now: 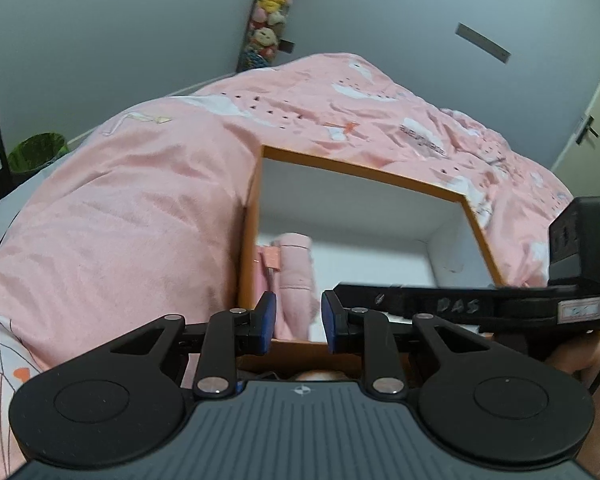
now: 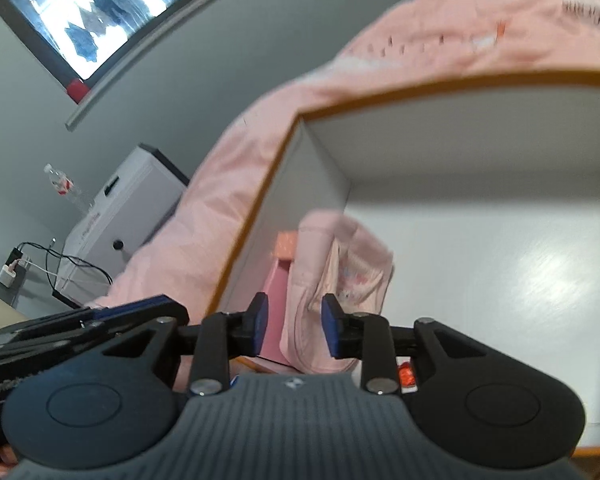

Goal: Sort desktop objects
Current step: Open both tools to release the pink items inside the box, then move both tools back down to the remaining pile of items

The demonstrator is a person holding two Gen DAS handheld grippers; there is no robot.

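An orange-edged box with a white inside (image 1: 380,216) sits on a pink quilt; it also shows in the right wrist view (image 2: 480,240). A pink pouch (image 1: 296,280) stands in its left part, also seen in the right wrist view (image 2: 340,280), with a pink flat item (image 2: 278,280) beside it against the box wall. My left gripper (image 1: 299,320) is open and empty at the box's near edge. My right gripper (image 2: 294,328) is open just in front of the pouch, not gripping it. The right gripper's body (image 1: 500,304) reaches over the box from the right.
The pink quilt (image 1: 140,200) surrounds the box. A green bin (image 1: 38,152) stands at far left. A white appliance (image 2: 120,216), a bottle (image 2: 62,184) and a power strip with cables (image 2: 16,272) are at left. A small red item (image 2: 406,376) lies under my right gripper.
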